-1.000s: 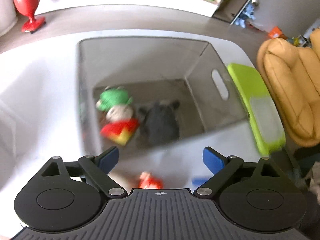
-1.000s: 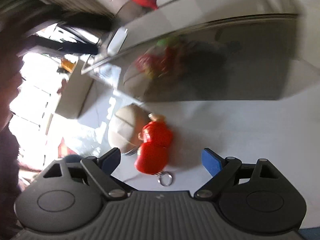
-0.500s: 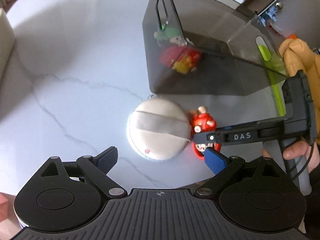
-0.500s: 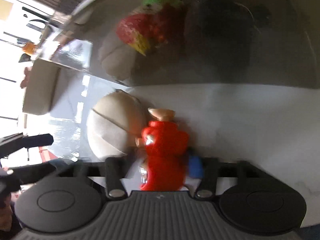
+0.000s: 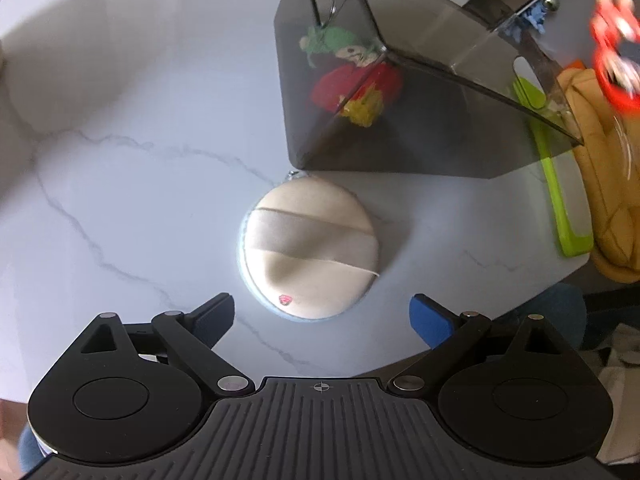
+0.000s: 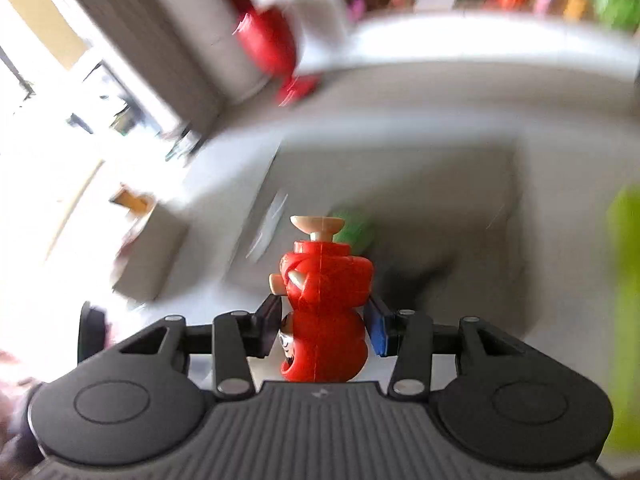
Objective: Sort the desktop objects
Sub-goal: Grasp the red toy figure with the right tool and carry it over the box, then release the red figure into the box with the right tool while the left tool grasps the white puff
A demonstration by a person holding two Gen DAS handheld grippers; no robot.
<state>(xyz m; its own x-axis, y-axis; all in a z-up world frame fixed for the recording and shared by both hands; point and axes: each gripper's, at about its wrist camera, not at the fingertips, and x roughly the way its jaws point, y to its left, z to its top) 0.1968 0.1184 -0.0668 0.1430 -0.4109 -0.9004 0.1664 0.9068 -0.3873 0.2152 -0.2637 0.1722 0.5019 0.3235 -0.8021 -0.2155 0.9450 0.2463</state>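
Between my right gripper's [image 6: 323,326] fingers I have the red figurine [image 6: 324,312] clamped, lifted off the table [image 5: 120,184] above the dark bin [image 5: 400,92]. My left gripper [image 5: 322,316] hangs with fingers spread and empty over the round cream pouch [image 5: 310,246], which lies just beside the bin holding a knitted doll [image 5: 352,76].

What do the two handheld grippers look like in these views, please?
Both the left gripper and the right gripper are matte black, with a ribbed plate at the centre, two round discs either side, silver-riveted linkage arms, and blue pads on the jaws. No cables or sleeves show.
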